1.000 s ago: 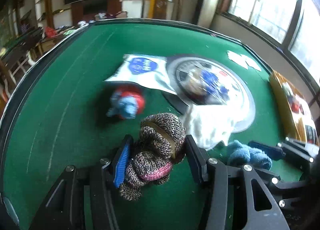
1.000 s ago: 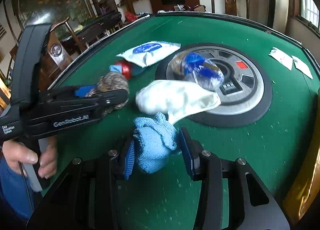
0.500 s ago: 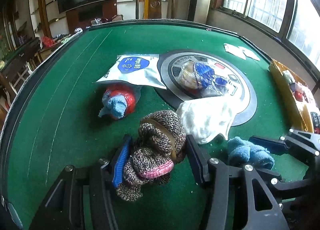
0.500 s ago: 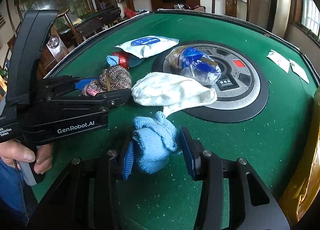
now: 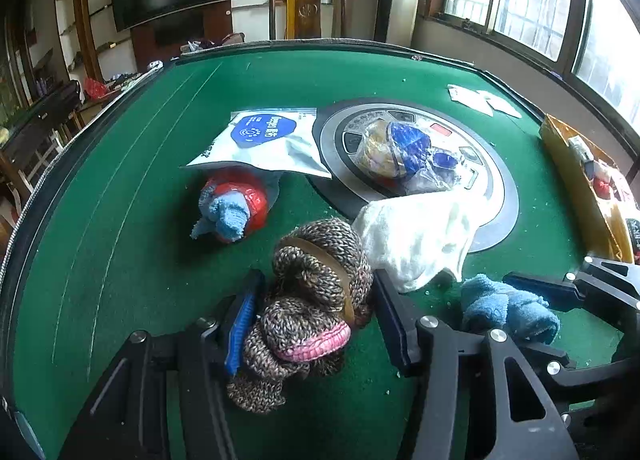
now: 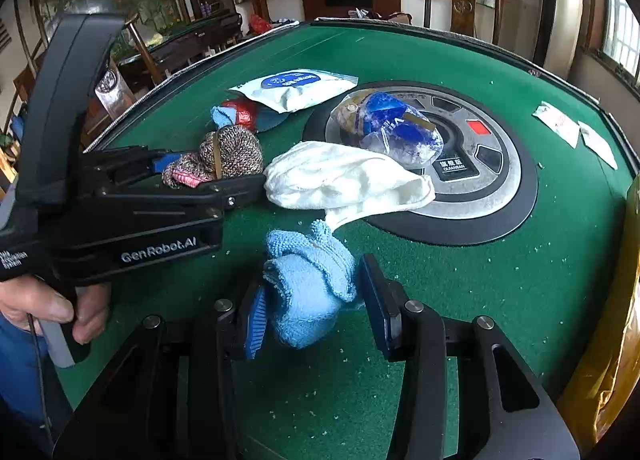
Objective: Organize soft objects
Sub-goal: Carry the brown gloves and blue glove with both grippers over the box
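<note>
Nothing moves since before: your left gripper [image 5: 314, 314] still hugs the brown knitted sock bundle [image 5: 310, 302], and your right gripper [image 6: 312, 302] still hugs the fluffy blue sock roll [image 6: 308, 286], so neither is sorted yet.

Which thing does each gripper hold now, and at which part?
The left gripper holds the brown knit bundle by its two sides. The right gripper has the blue cloth between its fingers; only the left finger clearly touches it.
</note>
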Tool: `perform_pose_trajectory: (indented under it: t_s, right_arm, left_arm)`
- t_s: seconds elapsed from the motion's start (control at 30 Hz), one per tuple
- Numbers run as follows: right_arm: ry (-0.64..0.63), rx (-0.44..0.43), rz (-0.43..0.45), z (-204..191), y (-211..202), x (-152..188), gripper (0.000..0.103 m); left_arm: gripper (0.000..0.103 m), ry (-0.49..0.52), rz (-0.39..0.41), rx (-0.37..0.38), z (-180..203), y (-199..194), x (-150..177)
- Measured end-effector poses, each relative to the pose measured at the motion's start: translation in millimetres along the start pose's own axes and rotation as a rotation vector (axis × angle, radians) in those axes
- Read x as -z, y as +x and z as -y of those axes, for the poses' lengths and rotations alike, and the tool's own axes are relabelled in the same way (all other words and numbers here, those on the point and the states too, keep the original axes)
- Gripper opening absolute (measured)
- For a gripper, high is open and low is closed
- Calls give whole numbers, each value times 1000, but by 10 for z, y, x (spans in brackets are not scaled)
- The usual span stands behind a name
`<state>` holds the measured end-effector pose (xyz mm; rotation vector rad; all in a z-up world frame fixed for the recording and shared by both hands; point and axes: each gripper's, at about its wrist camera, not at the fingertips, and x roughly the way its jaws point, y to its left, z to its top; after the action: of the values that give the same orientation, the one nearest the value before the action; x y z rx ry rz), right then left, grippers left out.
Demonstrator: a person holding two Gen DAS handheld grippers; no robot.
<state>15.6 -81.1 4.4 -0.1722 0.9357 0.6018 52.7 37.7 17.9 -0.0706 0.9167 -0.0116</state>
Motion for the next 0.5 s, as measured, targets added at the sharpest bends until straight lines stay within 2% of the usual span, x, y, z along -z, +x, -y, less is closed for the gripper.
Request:
perform_pose_trajectory:
  t_s: [0.5]
  right_arm:
    - [29,-25,8,48,-16,8,42]
  left_arm:
    - [54,-17,6,5,8,-18,22]
